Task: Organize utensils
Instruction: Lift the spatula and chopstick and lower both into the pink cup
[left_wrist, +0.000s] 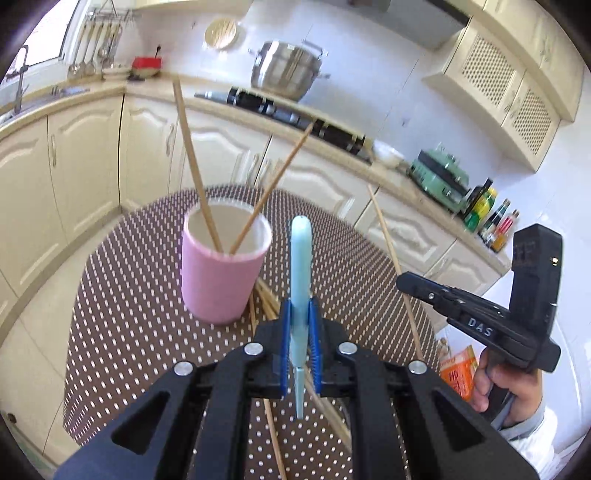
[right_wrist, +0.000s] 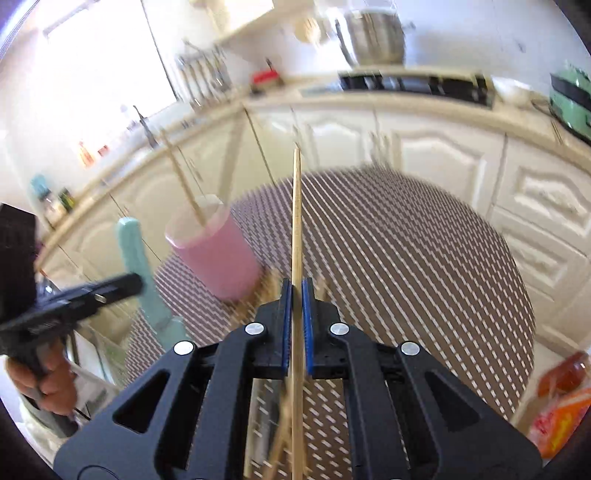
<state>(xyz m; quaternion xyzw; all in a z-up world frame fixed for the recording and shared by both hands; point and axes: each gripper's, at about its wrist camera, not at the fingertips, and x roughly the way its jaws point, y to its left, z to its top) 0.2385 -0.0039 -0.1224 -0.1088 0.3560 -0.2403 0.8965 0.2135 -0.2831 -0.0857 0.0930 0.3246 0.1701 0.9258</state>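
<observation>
**Both grippers loaded, pink cup waiting**

The left gripper (left_wrist: 300, 328) is clamped narrow on a light blue utensil (left_wrist: 300, 266), gripping it partway along so that one rounded end sticks up ahead of the fingers and the other end hangs below them. Whether it is a spoon or some other tool cannot be told from here. Holding it near upright makes sense: an upright piece can be lowered end-first into the cup rather than laid across its rim.

The right gripper (right_wrist: 296, 325) is closed tight on a single wooden chopstick (right_wrist: 296, 221), also held upright along the line of the fingers, with its tip pointing up and away. The same chopstick shows in the left view as a thin stick rising from the right gripper's jaws.

The pink cup (left_wrist: 225, 273) stands on the dotted table (left_wrist: 122, 295), just ahead and left of the left gripper. Two chopsticks (left_wrist: 195, 177) already lean inside it, crossing and resting against opposite sides of the rim, which suggests the cup is the collecting place. More loose chopsticks (left_wrist: 264, 299) lie on the table right beside the cup's base, so the sorting looks only partly done.

Both held pieces are above the table and not yet over the cup's mouth. The right view is blurred, so the exact gap between chopstick and cup is hard to judge.
</observation>
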